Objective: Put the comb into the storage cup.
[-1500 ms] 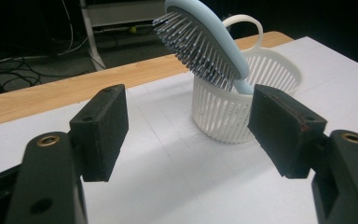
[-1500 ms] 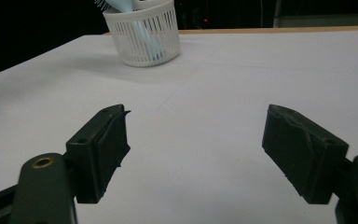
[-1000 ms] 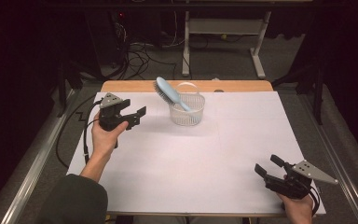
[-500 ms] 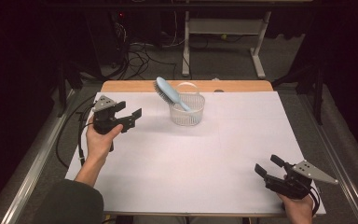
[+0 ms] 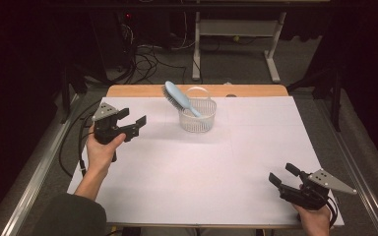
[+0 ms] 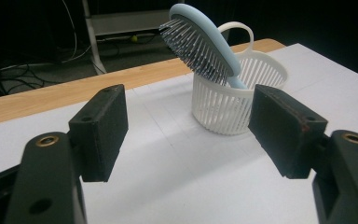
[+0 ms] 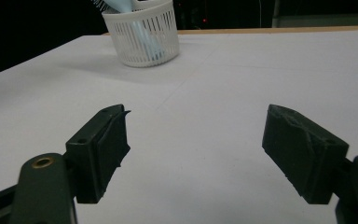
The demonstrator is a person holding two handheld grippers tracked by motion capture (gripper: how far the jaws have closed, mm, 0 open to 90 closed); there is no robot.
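On white table (image 5: 187, 182), far centre: basket (image 5: 197, 116) upright, blue hairbrush (image 5: 177, 97) leaning in it, handle down, bristle head out over rim. Left gripper (image 5: 134, 124) near basket's left, jaws apart, empty. Right gripper (image 5: 285, 176) well apart at near edge, wide, empty. Approach level with left, close on brush head, avoid rim.

Bright tabletop, dark surroundings, soft shadows

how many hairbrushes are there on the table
1. The light blue hairbrush stands handle-down in the white basket at the far middle of the table, its bristled head leaning out over the rim. Nothing suggests another is hidden.
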